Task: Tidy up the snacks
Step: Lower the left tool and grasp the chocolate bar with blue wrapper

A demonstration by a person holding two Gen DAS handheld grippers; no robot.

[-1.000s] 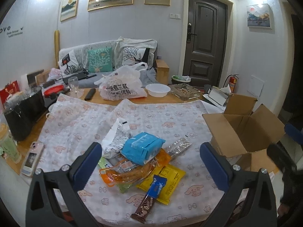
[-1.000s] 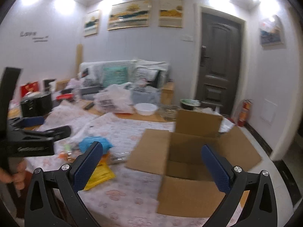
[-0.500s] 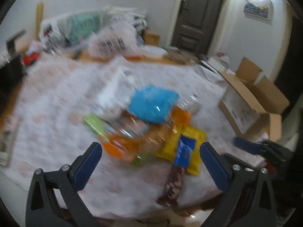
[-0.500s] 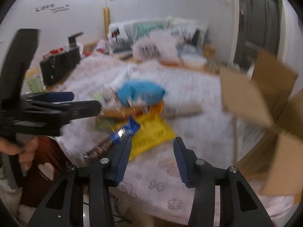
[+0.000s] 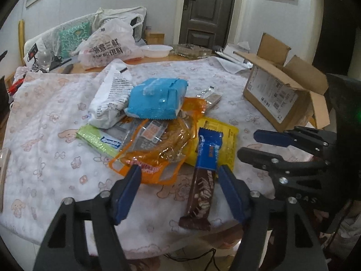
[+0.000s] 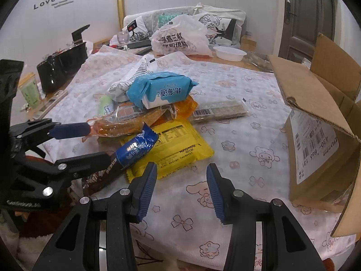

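Two grippers work over a heap of snack packets on a cloth-covered table (image 5: pixel 45 158), near its front edge. Left gripper (image 5: pixel 179 179): jaws parted, empty, straddling the lower part of the chocolate wafer bar (image 5: pixel 204 176), whose brown end reaches toward the front edge while its blue end rests on the yellow packet (image 6: pixel 180 149). Right gripper (image 6: pixel 181 186): jaws parted, empty, poised above bare cloth between the yellow packet and the cardboard box (image 6: pixel 315 135).

Risks, as judged: the left finger (image 5: pixel 128 187) lies close to the orange bag (image 5: pixel 158 149), so a closing stroke may pinch that film along with the bar and drag the heap; the slim bar may also twist out of a grip taken near one end. The blue packet (image 6: pixel 162 90) sits atop the pile (tilted, loosely supported) and could slide off if anything beneath it moves.

Containers: the cardboard box stands at the table's right edge, flaps raised; its interior is not visible in either view. A white plastic bag (image 5: pixel 108 47) and a white bowl (image 5: pixel 155 50) sit at the far edge, contents not discernible.
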